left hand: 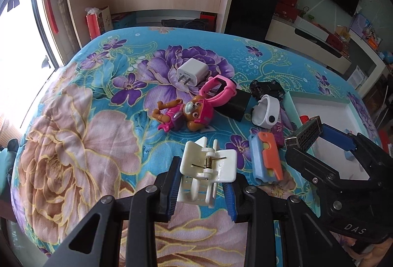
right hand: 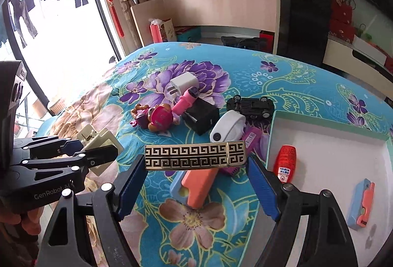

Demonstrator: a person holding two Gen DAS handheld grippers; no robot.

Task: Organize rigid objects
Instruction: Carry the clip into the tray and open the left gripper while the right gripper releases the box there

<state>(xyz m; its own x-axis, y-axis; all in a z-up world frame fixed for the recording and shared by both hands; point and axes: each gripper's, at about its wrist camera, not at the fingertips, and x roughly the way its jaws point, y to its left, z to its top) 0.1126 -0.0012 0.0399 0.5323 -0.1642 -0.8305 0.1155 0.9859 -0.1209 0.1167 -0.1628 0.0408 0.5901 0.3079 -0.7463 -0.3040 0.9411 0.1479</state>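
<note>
In the left wrist view my left gripper [left hand: 201,183] is shut on a white spring clip [left hand: 208,166], held above the floral blanket [left hand: 73,119]. The clip [right hand: 98,137] and the left gripper [right hand: 95,151] also show at the left of the right wrist view. My right gripper [right hand: 196,166] is shut endwise on a black bar with a gold key pattern [right hand: 194,154], just left of the teal-rimmed white tray [right hand: 270,144]. The right gripper [left hand: 324,144] and the bar [left hand: 304,135] hang over the tray's near corner [left hand: 293,105] in the left wrist view.
In the tray lie a red bottle [right hand: 286,164] and a blue-orange cutter [right hand: 362,203]. On the blanket: white charger [left hand: 188,72], pink strap [left hand: 218,87], toy pup [left hand: 181,114], black cube [left hand: 235,105], toy car [left hand: 267,87], white band [left hand: 266,112], another cutter [left hand: 265,159].
</note>
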